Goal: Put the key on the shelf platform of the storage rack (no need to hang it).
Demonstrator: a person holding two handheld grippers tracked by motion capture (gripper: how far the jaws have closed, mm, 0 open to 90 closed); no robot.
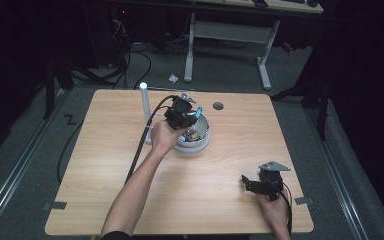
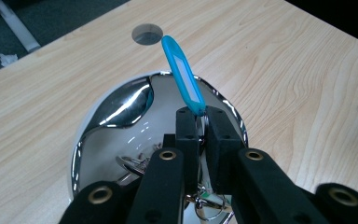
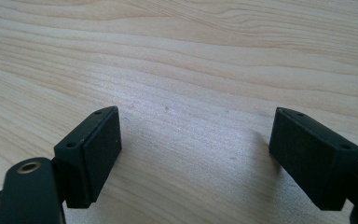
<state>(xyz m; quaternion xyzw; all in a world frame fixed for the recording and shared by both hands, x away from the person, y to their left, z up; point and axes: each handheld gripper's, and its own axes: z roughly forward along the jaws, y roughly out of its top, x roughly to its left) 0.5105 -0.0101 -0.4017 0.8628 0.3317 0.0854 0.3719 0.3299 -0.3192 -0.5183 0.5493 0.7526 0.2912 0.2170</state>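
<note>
- Up close, the left gripper (image 2: pixel 202 122) has its two black jaws pinched on the lower end of a bright blue plastic key tag with a white label window (image 2: pixel 182 74), which sticks up tilted above the bowl's far rim.
- Below it sits a shiny chrome metal bowl (image 2: pixel 121 100); the jaws cover much of its inside, so the tangle of metal key rings (image 2: pixel 135 164) in it is only partly visible.
- From the high view the bowl (image 1: pixel 203 143) stands on the light wooden table (image 1: pixel 105 165) beside a white upright post (image 1: pixel 144 102), its contents too small to make out.
- Near the table's right front corner, the right gripper (image 3: pixel 195 156) has its jaws spread wide over bare wood, holding nothing.
</note>
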